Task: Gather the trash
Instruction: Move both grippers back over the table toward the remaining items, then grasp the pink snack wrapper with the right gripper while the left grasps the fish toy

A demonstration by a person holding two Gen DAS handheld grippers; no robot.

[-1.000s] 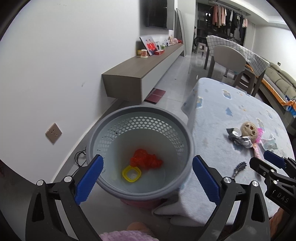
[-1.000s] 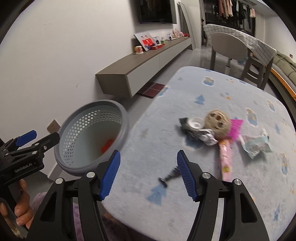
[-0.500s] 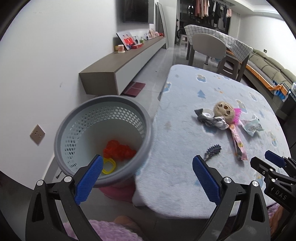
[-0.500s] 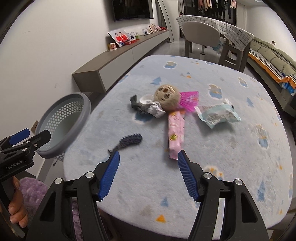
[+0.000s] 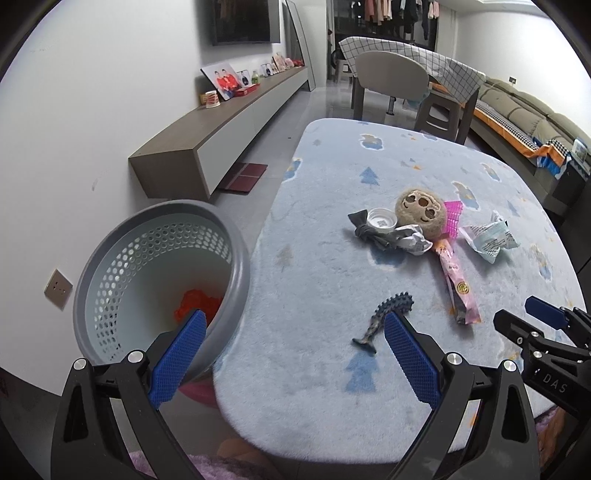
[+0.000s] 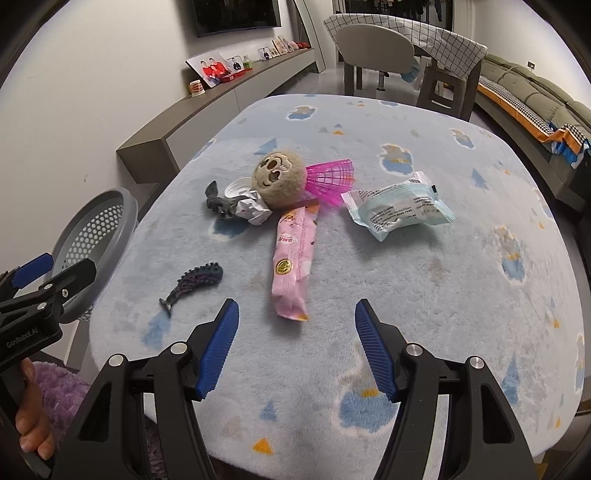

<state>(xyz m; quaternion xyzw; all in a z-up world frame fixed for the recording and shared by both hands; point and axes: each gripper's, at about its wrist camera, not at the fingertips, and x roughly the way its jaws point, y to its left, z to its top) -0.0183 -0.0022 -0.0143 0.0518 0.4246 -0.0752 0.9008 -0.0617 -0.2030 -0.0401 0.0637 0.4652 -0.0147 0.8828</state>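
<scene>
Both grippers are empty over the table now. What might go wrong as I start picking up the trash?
The pink wrapper lies flat on the fuzzy tablecloth, so the right gripper may pinch cloth too. The crumpled foil touches the plush ball; grabbing it may drag that along. The basket stands off the table's edge, so drops may miss it.

A white wall (image 5: 110, 92) is running along the left side, carrying a dark television (image 5: 245, 20) and a low socket plate (image 5: 58, 289). A long floating cabinet (image 5: 221, 122) in grey and brown is hanging beneath it, with framed photos (image 5: 223, 81) leaning on top. Pale glossy floor tiles (image 5: 288, 122) are stretching toward a dining table under a checked cloth (image 5: 417, 51) with a rounded chair (image 5: 388, 74). An olive sofa (image 5: 535, 107) is sitting at the right. Clothes (image 5: 399, 11) are hanging in the far doorway.
</scene>
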